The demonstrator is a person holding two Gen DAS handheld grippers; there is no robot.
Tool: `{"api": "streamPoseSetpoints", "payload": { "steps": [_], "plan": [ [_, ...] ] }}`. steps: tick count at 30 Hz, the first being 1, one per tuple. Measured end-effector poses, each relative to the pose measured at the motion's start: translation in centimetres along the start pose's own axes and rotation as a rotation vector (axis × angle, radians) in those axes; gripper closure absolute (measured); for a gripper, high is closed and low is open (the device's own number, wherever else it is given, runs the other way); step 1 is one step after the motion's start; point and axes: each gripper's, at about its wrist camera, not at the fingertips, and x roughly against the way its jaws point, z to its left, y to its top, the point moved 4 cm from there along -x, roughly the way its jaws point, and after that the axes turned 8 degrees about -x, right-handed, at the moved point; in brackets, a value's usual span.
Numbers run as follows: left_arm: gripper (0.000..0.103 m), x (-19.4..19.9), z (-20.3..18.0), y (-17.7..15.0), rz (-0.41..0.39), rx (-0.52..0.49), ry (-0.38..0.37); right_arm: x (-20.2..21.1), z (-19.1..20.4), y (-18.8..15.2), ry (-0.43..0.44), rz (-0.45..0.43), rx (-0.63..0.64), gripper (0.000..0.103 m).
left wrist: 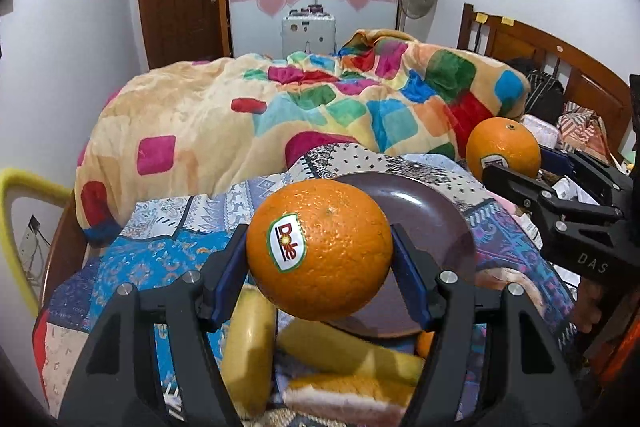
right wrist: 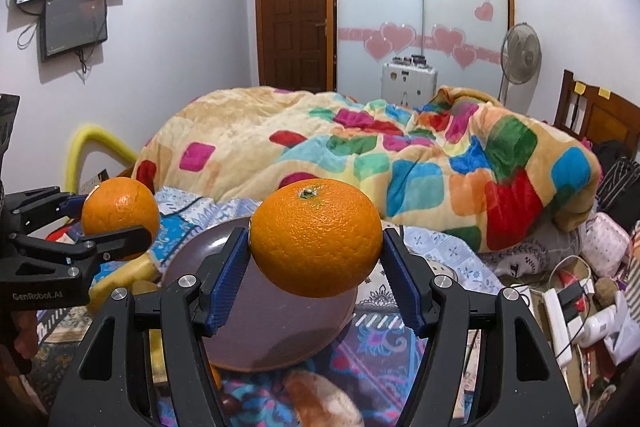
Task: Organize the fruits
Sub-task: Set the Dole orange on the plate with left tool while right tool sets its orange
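My left gripper (left wrist: 318,233) is shut on an orange (left wrist: 320,247) with a Dole sticker, held above the near rim of a dark brown plate (left wrist: 436,223). In the right wrist view, my right gripper (right wrist: 315,234) is shut on a second orange (right wrist: 316,237) with its stem end up, over the same plate (right wrist: 272,327). Each view shows the other gripper too: the right gripper (left wrist: 520,165) with its orange (left wrist: 503,147), and the left gripper (right wrist: 112,217) with its orange (right wrist: 120,211). Yellow bananas (left wrist: 248,347) lie on the cloth below the left gripper.
The plate rests on a patchwork cloth (left wrist: 152,251) at the foot of a bed with a colourful blanket (left wrist: 320,107). A pale orange-and-white item (left wrist: 344,397) lies near the bananas. A power strip and cables (right wrist: 560,307) clutter the right side. A wooden headboard (left wrist: 560,67) stands behind.
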Motion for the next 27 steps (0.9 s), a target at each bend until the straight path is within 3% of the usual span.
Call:
{"api": "streamPoseSetpoints", "payload": {
  "steps": [8, 18, 27],
  "plan": [
    [0.036, -4.9, 1.1, 0.4, 0.13, 0.026, -0.039, -3.8, 0.0, -0.2, -0.009, 0.111, 0.041, 0.04],
    [0.036, -8.9, 1.3, 0.7, 0.222, 0.035, -0.067, -7.4, -0.5, -1.7, 0.023, 0.286, 0.07, 0.04],
    [0.036, -10.7, 0.8, 0.2, 0.301, 0.025, -0.087, -8.6, -0.4, -2.0, 0.049, 0.357, 0.087, 0.04]
  ]
}}
